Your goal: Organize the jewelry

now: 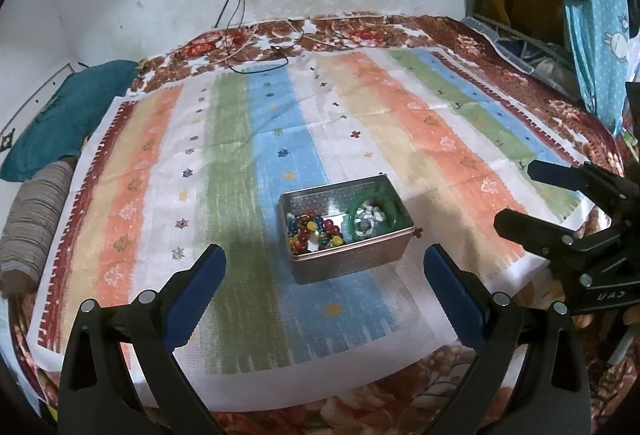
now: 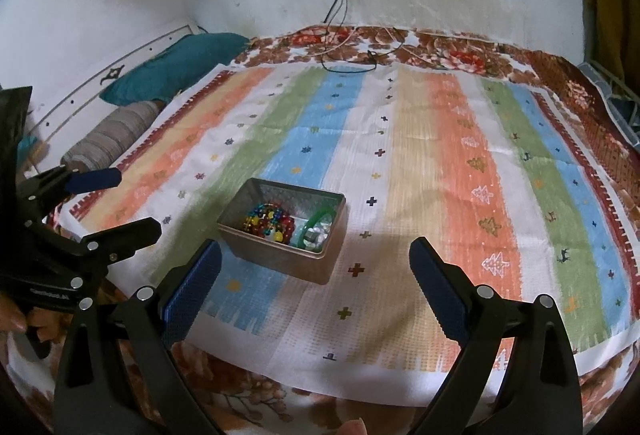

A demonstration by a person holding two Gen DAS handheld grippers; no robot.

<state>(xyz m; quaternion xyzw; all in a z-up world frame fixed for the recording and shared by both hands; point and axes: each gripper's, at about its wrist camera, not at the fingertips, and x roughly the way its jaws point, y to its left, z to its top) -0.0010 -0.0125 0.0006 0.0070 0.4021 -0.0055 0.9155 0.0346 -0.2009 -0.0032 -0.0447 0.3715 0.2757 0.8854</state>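
Left wrist view: the left gripper (image 1: pixel 325 267) is seen with fingers (image 1: pixel 200 297) spread wide, nothing between them. A metal tin (image 1: pixel 352 255) sits on the striped cloth (image 1: pixel 248 139) spread over the bed, toward the cloth's near edge, lid off. Inside the tin, colourful beads (image 1: pixel 314 231) are piled at its left end, a green bangle (image 1: pixel 374 217) with white pieces at its right end. The right gripper (image 1: pixel 516 195) is seen at the cloth's right edge, fingers apart, empty.

Right wrist view: the right gripper (image 2: pixel 316 269) is held over the cloth's near edge, fingers (image 2: pixel 438 295) wide apart, empty. The tin (image 2: pixel 286 235) is seen just beyond its left finger, resting on the cloth. The left gripper (image 2: pixel 136 201) is seen near the cloth's left edge, fingers parted, nothing held. A teal pillow (image 2: pixel 172 71) lies at the bed's far left corner
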